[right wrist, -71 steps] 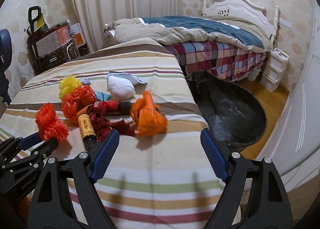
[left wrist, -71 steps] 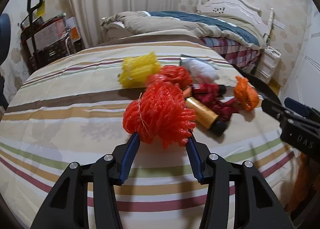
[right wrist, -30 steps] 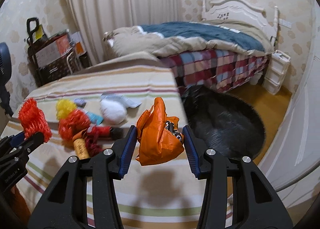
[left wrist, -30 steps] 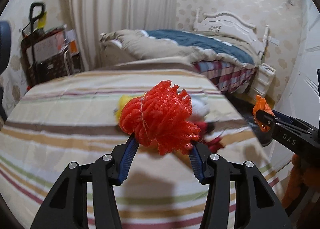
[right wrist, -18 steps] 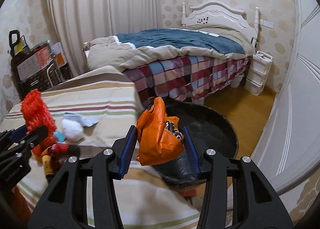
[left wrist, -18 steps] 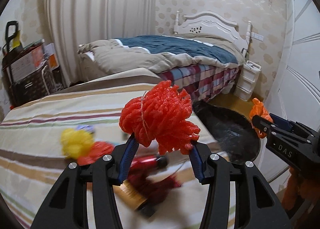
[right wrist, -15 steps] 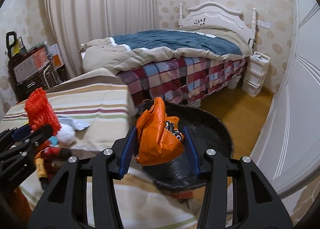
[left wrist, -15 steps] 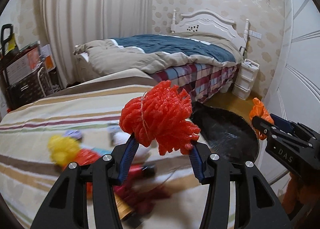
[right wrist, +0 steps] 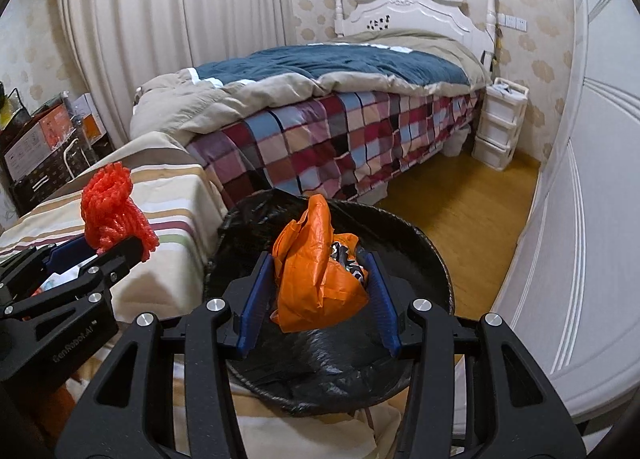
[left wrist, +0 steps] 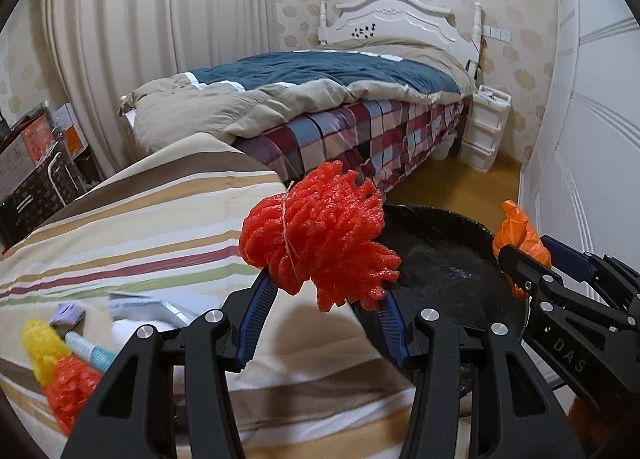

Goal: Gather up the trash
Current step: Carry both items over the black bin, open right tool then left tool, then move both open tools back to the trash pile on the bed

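Together, both tongs hold trash at the black-lined bin beside the striped bench.

Left tongs (left wrist: 324,295) are closed on one red foam net (left wrist: 320,231), raised over the bench's (left wrist: 132,243) right edge, short of the bin (left wrist: 452,259). Right tongs (right wrist: 320,291) are clamped on one orange plastic bag (right wrist: 316,271), directly above the bin's (right wrist: 424,255) open mouth. Only the left wrist view shows what lies on the bench: one yellow net (left wrist: 40,347), one second red net (left wrist: 72,383), a pale tube (left wrist: 90,351) and white wrappers (left wrist: 148,307). Only the right wrist view shows the bin's full rim, tight against the bench edge and near the checked bed (right wrist: 340,131). Bare wooden floor (right wrist: 472,211) opens to the right, up to the white wardrobe doors (right wrist: 592,219).
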`<state>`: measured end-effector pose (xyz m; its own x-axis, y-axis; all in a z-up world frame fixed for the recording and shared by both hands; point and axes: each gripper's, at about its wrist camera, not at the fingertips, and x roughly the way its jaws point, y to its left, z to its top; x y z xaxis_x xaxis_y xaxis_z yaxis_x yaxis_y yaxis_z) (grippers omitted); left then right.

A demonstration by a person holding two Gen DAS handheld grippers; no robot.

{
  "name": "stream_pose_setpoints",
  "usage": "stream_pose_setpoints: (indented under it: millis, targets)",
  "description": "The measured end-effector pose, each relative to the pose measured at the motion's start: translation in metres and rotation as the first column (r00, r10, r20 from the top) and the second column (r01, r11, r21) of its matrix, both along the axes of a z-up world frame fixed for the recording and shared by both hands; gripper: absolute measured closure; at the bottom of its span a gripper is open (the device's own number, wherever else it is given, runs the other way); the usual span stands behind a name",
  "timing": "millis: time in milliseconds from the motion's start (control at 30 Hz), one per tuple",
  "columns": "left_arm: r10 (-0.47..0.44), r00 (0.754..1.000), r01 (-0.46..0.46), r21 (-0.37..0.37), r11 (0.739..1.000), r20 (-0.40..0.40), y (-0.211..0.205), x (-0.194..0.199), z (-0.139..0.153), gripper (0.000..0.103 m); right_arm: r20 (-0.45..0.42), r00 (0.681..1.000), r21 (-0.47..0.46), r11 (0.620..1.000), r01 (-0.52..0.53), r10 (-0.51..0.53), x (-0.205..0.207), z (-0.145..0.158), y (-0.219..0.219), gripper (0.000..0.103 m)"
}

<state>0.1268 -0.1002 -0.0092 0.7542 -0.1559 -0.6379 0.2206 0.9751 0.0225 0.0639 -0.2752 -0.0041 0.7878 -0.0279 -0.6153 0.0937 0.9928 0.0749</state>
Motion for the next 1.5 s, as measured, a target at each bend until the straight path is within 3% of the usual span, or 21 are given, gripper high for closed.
stream_pose_setpoints:
  millis: [233, 367, 433, 567, 833, 1500]
  targets:
    - [-0.010, 1.000, 0.011, 0.039, 0.999, -0.016, -0.016, 0.012, -0.008, 0.048, -0.028, 1.000, 0.011, 1.000, 0.013, -0.013, 0.015, -0.011, -0.010, 0.056]
    - [0.003, 1.000, -0.002, 0.050, 0.999, -0.017, -0.017, 0.014, -0.010, 0.028, -0.037, 0.999, 0.021, 1.000, 0.020, -0.019, 0.018, -0.016, -0.013, 0.052]
    - [0.015, 1.000, -0.014, 0.044, 0.999, -0.016, -0.014, 0.014, -0.009, 0.025, -0.037, 0.999, 0.015, 0.999, 0.031, -0.030, 0.019, -0.017, -0.014, 0.045]
    - [0.036, 0.999, -0.035, 0.050, 0.998, -0.014, -0.011, 0.014, -0.009, 0.021, -0.032, 0.998, 0.008, 0.999, 0.051, -0.051, 0.015, -0.016, -0.016, 0.044]
    - [0.039, 0.999, -0.038, 0.027, 0.999, -0.009, -0.005, 0.007, -0.002, 0.018, -0.009, 0.996, 0.023, 0.995, 0.093, -0.093, 0.002, -0.005, -0.022, 0.033]
    - [0.013, 1.000, -0.013, 0.040, 0.999, 0.001, -0.008, -0.003, 0.010, 0.017, -0.003, 0.992, 0.037, 0.991, 0.127, -0.127, -0.019, 0.001, -0.028, 0.031]
